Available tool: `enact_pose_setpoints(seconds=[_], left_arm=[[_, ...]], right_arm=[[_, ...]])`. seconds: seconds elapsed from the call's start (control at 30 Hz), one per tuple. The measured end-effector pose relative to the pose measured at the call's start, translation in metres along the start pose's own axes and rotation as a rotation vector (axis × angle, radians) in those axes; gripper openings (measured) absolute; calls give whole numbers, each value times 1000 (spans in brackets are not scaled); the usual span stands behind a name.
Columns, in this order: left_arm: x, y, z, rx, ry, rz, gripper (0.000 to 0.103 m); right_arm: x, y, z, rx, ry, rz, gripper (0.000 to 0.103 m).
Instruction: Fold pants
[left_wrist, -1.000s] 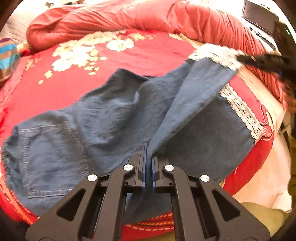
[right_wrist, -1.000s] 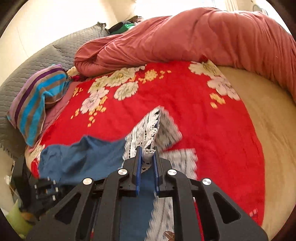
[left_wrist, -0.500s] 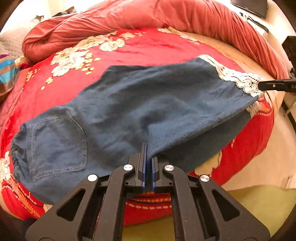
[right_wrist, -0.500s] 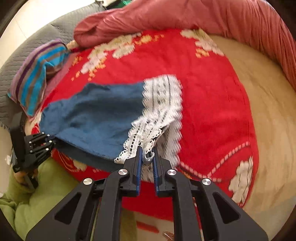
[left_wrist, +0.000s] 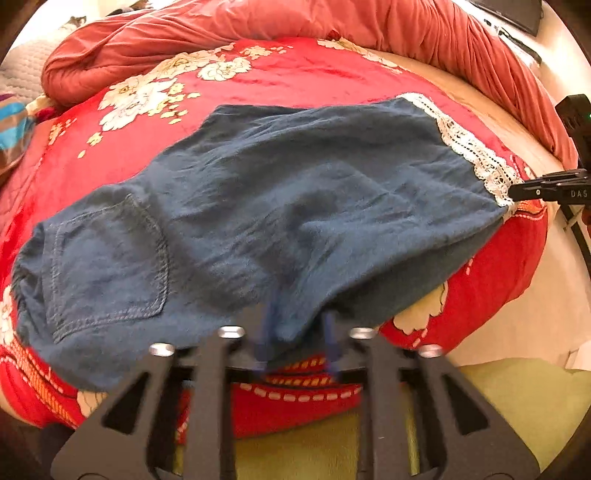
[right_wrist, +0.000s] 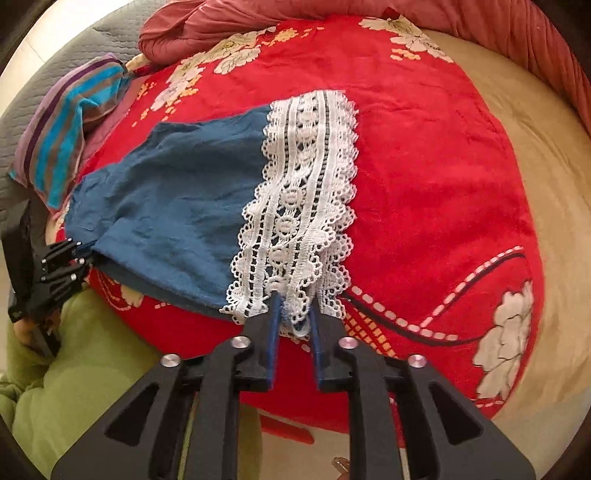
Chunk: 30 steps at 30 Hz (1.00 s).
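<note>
- blue pants (left_wrist: 280, 206) are lying flat across the red bedspread (left_wrist: 295, 74).
- left hand-held gripper (left_wrist: 297, 347) – blurred, jaws parted around the crotch edge.
- right hand-held gripper (right_wrist: 293, 325) is straddling the lace hem (right_wrist: 303, 206), jaws apart.

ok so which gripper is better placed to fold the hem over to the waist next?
Right. The right gripper straddles the white lace hem of the blue denim pants; the left gripper sits open mid-length, at the near edge.

Both wrist views low, close at bed edge, facing across; share pants (left_wrist: 280, 206), blanket (right_wrist: 424, 166).
</note>
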<state>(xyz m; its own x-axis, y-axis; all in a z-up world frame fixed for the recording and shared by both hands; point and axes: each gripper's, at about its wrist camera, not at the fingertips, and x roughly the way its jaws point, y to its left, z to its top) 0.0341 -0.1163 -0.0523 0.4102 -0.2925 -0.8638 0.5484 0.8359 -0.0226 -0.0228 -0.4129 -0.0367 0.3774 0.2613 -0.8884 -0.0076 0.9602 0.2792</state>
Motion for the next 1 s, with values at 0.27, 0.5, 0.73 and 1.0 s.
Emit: enact_pose_setpoints(seconds=[0.27,0.5,0.73,1.0], left_arm=[[-50,35,-14,-141,-115,26,50],[-47,95,-26,-347,-90,290,68],[-20,141,-22,-475,-48,328,70],[-31,141,-31,-514,-84,311,70]], right_arm=[[-28,16,16,-72,-135,-15,42],[7,59,24,-205,-95,48,41],[29,37,19,-187,-20,-69,38],[30,40,13,-236,-30,-81,40]])
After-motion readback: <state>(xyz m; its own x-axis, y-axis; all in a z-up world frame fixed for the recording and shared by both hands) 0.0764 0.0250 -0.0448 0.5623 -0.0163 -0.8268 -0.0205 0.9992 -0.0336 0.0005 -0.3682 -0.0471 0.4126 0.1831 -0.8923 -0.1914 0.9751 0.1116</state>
